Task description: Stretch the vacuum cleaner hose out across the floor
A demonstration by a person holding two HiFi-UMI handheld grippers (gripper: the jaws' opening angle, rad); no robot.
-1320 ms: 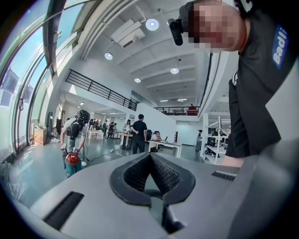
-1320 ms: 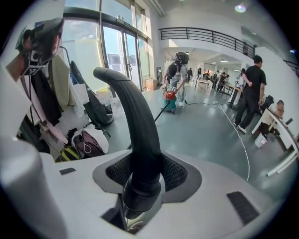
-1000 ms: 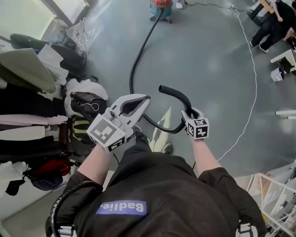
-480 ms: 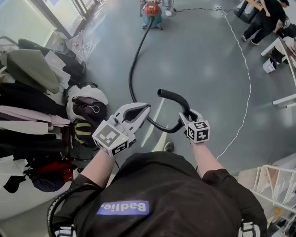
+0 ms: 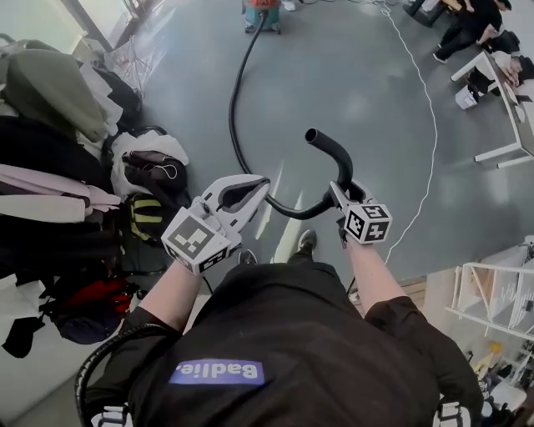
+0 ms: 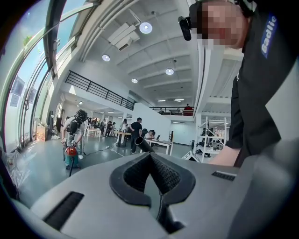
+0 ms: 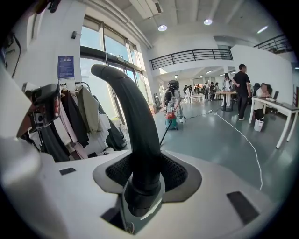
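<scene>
I'm mid-pull. My right gripper [image 5: 344, 194] has its jaws clenched on the curved end of the hose [image 5: 236, 100], which trails over the floor [image 5: 359, 92] back to the vacuum cleaner [image 5: 261, 12] at the far side. My left gripper [image 5: 250, 185] rides alongside, jaws closed on nothing. Next, I judge, I keep backing away with the grip firm until the bend near me straightens. Compared with a second ago, the vacuum cleaner sits farther off and the hose end is lifted higher.
</scene>
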